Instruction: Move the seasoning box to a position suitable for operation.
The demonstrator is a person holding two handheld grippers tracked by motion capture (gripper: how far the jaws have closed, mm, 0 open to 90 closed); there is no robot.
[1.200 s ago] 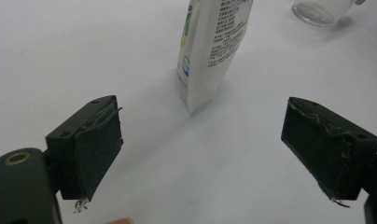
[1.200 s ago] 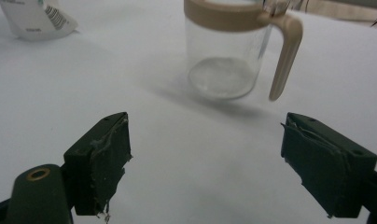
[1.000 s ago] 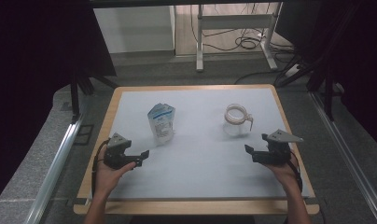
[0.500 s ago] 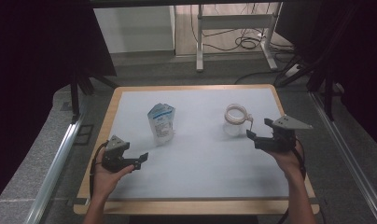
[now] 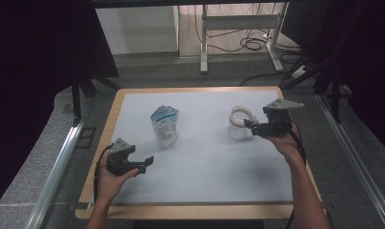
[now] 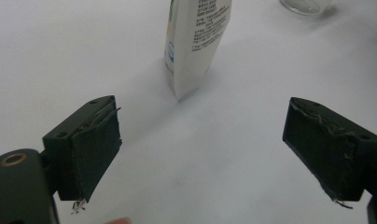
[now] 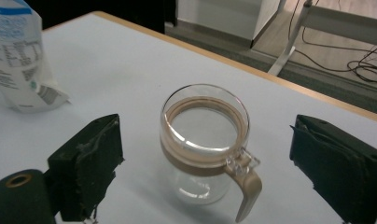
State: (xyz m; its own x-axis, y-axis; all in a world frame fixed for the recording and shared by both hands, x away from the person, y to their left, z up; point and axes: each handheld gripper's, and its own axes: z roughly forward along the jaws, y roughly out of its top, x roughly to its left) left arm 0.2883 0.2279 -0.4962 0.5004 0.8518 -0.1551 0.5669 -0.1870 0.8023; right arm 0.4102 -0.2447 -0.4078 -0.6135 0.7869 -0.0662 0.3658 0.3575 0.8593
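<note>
We hold our right gripper [image 5: 248, 125] just beside the glass mug [image 5: 238, 122], its jaws just opened wider, seemingly nothing between them. Our left gripper [image 5: 149, 162] rests near the pouch [image 5: 165, 126], jaws wide apart and empty.

A clear glass jar [image 7: 204, 144] is showing a tan band and handle — the pouch [image 5: 165, 125] is wearing white with blue print. The table [image 5: 205, 157] is looking pale grey-blue, edged in light wood.

Soft light is falling from above on my pale tabletop [image 5: 205, 162], surroundings are staying dark; faint shadows are lying underneath, and near edges are looking slightly blurred.
</note>
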